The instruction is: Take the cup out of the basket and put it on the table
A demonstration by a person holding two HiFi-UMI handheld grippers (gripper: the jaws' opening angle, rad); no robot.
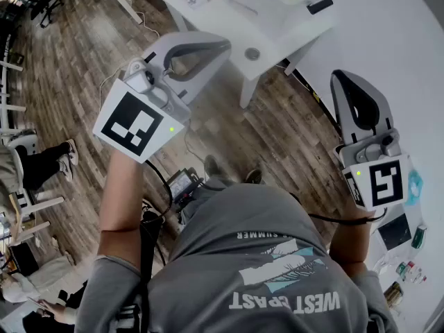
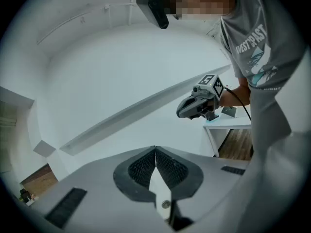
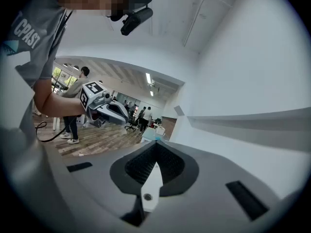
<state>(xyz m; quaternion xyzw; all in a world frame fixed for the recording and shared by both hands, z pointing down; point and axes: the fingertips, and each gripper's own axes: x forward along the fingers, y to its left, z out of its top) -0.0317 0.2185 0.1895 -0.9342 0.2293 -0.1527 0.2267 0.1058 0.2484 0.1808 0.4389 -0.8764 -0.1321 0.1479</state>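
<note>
I cannot make out a cup or a basket in any view. Both grippers are held up in the air in front of the person's chest. My left gripper (image 1: 223, 44) points toward the white table (image 1: 277, 30); its jaws are shut and hold nothing. The left gripper view shows them meeting at the left gripper (image 2: 155, 150) against a bare white wall. My right gripper (image 1: 338, 76) is also shut and holds nothing, and the right gripper (image 3: 156, 145) shows its pads pressed together. Each gripper view shows the other one: the right gripper (image 2: 198, 104) and the left gripper (image 3: 106, 107).
The white table carries small dark and pale items at its far side. A wood floor (image 1: 83, 61) lies below. A seated person's legs (image 1: 45, 159) are at the left. A small surface with bottles (image 1: 406, 266) is at the lower right. People (image 3: 77, 96) stand far off.
</note>
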